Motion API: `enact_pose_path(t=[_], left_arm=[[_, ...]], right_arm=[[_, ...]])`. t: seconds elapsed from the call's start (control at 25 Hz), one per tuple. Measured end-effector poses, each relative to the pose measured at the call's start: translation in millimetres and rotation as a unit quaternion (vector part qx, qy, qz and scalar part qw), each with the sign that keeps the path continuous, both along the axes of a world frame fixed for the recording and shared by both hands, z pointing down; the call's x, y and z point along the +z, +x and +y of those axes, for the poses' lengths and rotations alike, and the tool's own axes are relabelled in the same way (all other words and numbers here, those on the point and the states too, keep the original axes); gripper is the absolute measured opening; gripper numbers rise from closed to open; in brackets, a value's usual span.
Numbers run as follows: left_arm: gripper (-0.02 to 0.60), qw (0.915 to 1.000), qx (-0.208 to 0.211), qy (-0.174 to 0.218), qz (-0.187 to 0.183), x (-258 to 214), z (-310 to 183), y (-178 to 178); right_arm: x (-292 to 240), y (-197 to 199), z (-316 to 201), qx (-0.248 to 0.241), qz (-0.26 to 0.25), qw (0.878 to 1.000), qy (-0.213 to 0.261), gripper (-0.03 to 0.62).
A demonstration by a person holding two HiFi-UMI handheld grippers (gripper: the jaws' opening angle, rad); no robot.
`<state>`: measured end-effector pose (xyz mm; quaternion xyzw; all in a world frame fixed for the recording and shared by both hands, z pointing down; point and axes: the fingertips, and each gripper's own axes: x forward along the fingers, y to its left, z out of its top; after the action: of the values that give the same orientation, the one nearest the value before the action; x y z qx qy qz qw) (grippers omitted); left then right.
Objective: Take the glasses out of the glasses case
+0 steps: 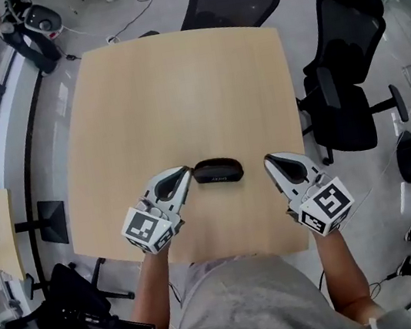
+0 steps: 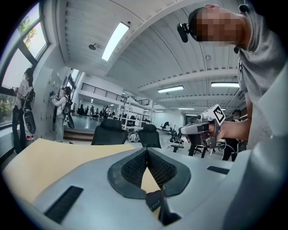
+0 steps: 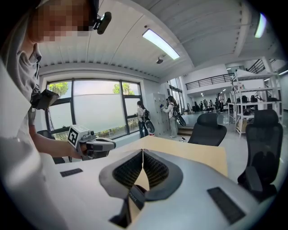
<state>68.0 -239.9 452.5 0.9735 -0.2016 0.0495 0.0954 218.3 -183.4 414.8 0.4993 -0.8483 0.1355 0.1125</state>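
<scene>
Grey-shelled, side by side, two grippers hang over the near edge of the worktop point(image 1: 177, 86). Left gripper point(image 1: 186, 172): jaws pressed together, nothing between them. Right gripper point(image 1: 268, 160): same story, pads meeting, empty. Between their tips lies one glasses case point(image 1: 218, 171), black, lid down, no glasses showing. Its long axis runs left to right, parallel to the near edge, so each end faces a gripper's nose. The left tip sits just beside the case's left end; the right tip stands a little apart from the right end. Left is nearer, I'd judge. Beyond the case, pale wood runs to the far edge.
</scene>
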Motion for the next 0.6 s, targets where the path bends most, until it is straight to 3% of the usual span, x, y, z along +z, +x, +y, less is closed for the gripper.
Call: enact_pose_path(t=[0.44,0.6], left_arm=[[0.005,0.9957,0.029,-0.069,-0.053,99.8,-46.6,50.1],[0.005,0.9930,0.044,-0.085,-0.069,130.0,-57.8,48.4]], right_arm=[[85.6,19.7,-68.0,-0.001,-0.006,0.996,-0.089,0.008],[118.1,4.6,-90.3,-0.003,-0.001,0.993,-0.117,0.008]])
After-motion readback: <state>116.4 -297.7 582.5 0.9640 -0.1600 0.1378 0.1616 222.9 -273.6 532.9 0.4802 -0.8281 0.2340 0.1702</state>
